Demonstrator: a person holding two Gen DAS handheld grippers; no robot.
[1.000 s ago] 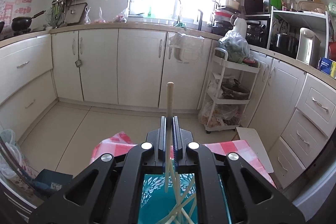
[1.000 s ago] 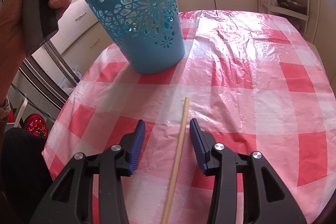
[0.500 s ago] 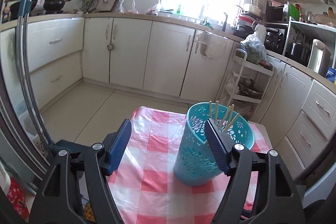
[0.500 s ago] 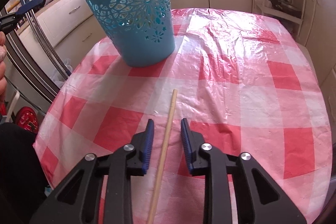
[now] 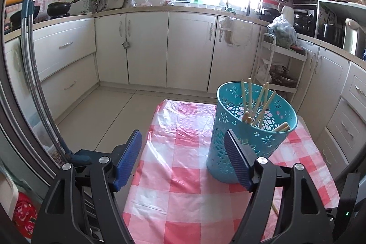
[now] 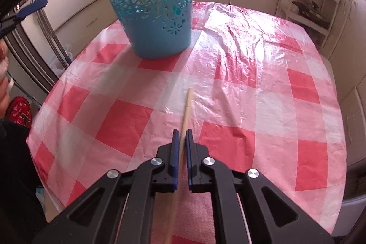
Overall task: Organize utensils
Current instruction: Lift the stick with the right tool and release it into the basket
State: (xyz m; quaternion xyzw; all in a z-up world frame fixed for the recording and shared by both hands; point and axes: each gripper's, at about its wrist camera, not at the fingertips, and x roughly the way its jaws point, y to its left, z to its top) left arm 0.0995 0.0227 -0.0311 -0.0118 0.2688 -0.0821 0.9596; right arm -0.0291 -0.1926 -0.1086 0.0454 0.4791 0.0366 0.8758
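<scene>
Chopstick (image 6: 186,110) lies on the table (image 6: 263,106) near its middle, long axis running straight out between the right gripper's (image 6: 182,141) fingers toward the basket (image 6: 151,4) at the far left corner. That gripper pinches it near the tail; the left gripper (image 5: 183,160) hangs spread and empty beside the basket, so the lift looks like the right's job
</scene>
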